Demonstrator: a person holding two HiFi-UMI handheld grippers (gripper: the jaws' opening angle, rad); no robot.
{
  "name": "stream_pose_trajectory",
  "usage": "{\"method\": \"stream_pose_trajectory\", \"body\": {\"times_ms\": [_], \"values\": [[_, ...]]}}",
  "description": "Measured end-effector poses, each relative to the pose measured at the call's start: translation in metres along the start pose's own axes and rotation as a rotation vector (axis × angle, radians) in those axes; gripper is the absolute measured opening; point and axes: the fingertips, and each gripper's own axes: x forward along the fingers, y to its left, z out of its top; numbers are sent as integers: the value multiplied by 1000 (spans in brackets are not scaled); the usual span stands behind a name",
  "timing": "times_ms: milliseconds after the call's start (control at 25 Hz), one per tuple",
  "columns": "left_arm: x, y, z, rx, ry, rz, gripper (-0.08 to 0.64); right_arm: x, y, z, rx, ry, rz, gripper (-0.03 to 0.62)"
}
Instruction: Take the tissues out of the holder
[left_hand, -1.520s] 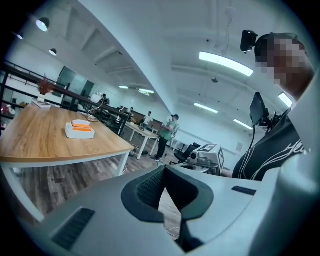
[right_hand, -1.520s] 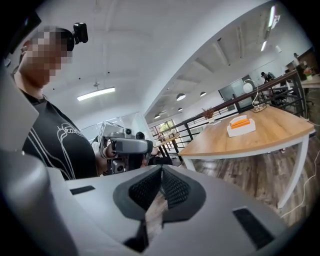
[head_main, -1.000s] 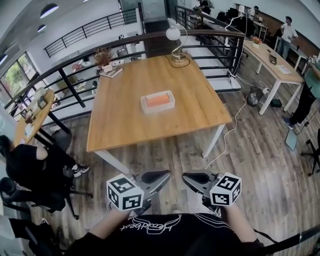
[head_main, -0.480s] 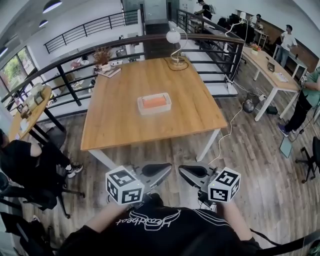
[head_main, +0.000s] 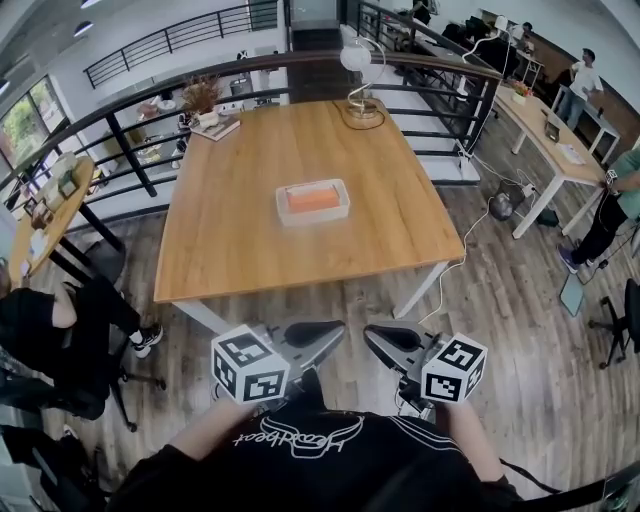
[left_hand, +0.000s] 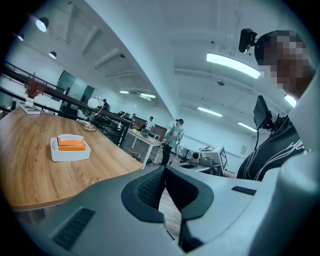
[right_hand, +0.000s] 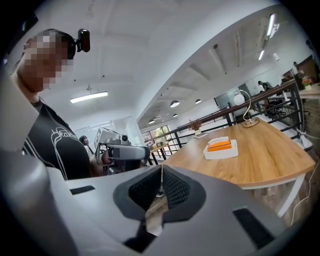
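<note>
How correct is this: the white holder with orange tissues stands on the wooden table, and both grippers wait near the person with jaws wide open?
Wrong on the jaws: the left gripper and the right gripper are shut and empty, as both gripper views show. The rest stands.

Holder (head_main: 313, 201) sits on the counter (head_main: 240, 250), about mid-surface; tissues (head_main: 313, 198) are in it. Lamp (head_main: 360, 80) is at the counter's far edge, right of centre. Plant (head_main: 203, 98) and book (head_main: 219, 128) are at the far left corner. Railing (head_main: 128, 155) runs behind the counter and round its left side. Left gripper (head_main: 330, 332) and right gripper (head_main: 375, 336) are side by side close to the person's chest, over the floor (head_main: 500, 300), short of the counter's near edge and well apart from the holder. Second counter (head_main: 545, 130) is far right, beyond the railing. Seated person (head_main: 50, 330) is at near left.
</note>
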Motion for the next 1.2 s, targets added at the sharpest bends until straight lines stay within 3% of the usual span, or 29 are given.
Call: {"method": "stream_pose_trajectory", "body": {"times_ms": [200,720,960,1200], "values": [[17,56,13,-48,20,-4,13,34,-45,10,41,21,-11,17],[34,203,77,-60,67,-29,12,148,-143,72,67,38,-21,17],[32,245,91,-20,81,-76,12,187,-172,84,90,46,-30,17],[34,284,102,6,89,-69,14,213,-193,88,111,58,-41,17]]}}
